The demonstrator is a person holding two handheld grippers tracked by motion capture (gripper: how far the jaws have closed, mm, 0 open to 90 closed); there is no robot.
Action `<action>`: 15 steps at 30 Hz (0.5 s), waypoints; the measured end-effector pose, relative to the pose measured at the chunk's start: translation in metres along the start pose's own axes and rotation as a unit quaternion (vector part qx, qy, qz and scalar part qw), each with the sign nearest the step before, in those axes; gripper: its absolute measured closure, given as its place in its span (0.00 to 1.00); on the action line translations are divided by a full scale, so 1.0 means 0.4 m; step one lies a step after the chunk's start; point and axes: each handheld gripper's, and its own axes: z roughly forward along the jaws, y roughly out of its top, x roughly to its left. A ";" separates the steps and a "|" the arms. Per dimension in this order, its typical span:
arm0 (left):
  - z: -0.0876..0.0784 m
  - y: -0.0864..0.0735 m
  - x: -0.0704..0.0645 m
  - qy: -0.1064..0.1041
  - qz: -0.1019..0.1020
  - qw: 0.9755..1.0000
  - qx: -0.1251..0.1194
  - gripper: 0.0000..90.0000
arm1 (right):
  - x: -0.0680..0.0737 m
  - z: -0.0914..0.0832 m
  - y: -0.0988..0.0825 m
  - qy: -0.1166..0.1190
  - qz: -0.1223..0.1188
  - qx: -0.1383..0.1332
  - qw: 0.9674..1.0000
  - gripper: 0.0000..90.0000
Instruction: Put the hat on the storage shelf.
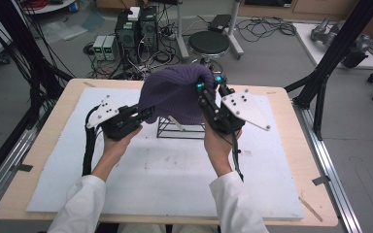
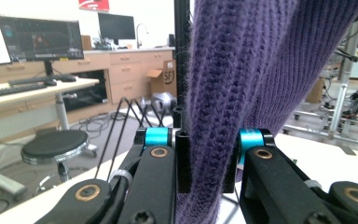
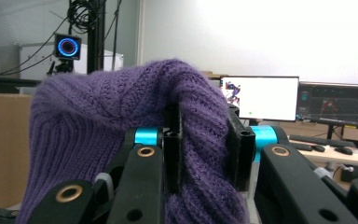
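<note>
A purple knitted beanie [image 1: 175, 92] hangs in the air over a black wire stand [image 1: 179, 128] at the middle of the table. My left gripper [image 1: 145, 114] is shut on the beanie's lower left edge; in the left gripper view the ribbed knit [image 2: 214, 140] is pinched between the two pads. My right gripper [image 1: 209, 90] is shut on the beanie's right side, near its top; the right gripper view has a thick fold of the knit [image 3: 205, 140] squeezed between its jaws. A hand in a white sleeve holds each gripper.
A white foam sheet [image 1: 126, 179] covers the wooden table [image 1: 296, 160]. Behind the table, on the floor, stand computer towers [image 1: 136, 31], loose cables and a round black stool [image 1: 209, 42]. Black frame struts rise at the left and right.
</note>
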 end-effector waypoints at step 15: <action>0.106 0.079 0.020 -0.001 0.004 1.000 -0.007 0.91 | -0.074 0.051 0.075 -0.029 -0.019 0.001 0.999 0.81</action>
